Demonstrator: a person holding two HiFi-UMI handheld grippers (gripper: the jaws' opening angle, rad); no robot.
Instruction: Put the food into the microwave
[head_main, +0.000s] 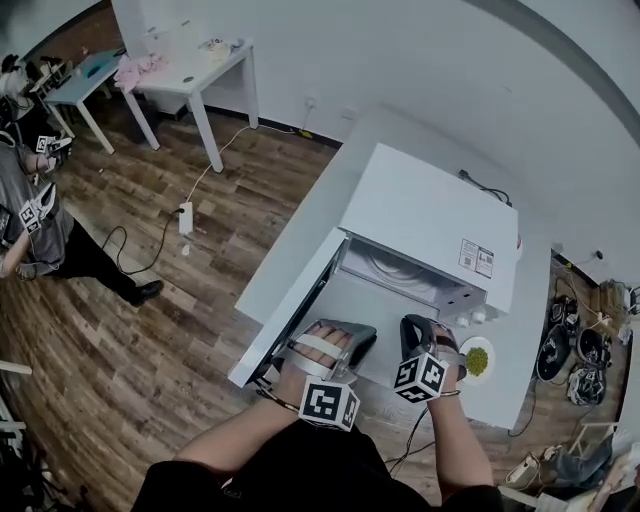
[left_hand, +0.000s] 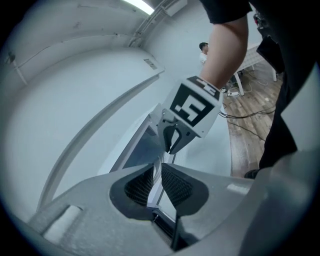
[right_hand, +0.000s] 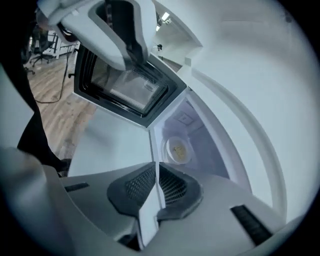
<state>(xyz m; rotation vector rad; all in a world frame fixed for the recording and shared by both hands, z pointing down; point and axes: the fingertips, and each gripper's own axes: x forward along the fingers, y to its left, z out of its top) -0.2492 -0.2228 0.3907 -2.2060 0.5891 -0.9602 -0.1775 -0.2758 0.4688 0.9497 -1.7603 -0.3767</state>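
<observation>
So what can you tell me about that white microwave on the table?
The microwave is a white, smooth-sided box standing squarely on a white table. Its door is swung wide open to one side and has a dark-framed window. A small printed sticker sits on top near the front edge. The pale cavity holds a round plate with something yellowish on it, too small to identify.

Looks like a test lab or office room, not a home kitchen: microwave (head_main: 430, 225) on a plain white counter (head_main: 290, 265), bare white walls (head_main: 400, 60), wood floor (head_main: 150, 330), white tables (head_main: 195, 72) by the wall, power strip (head_main: 186, 218) and loose cables (head_main: 225, 150) underfoot, cookers (head_main: 555, 352) parked on the floor, another person (head_main: 45, 235) holding marker cubes.
</observation>
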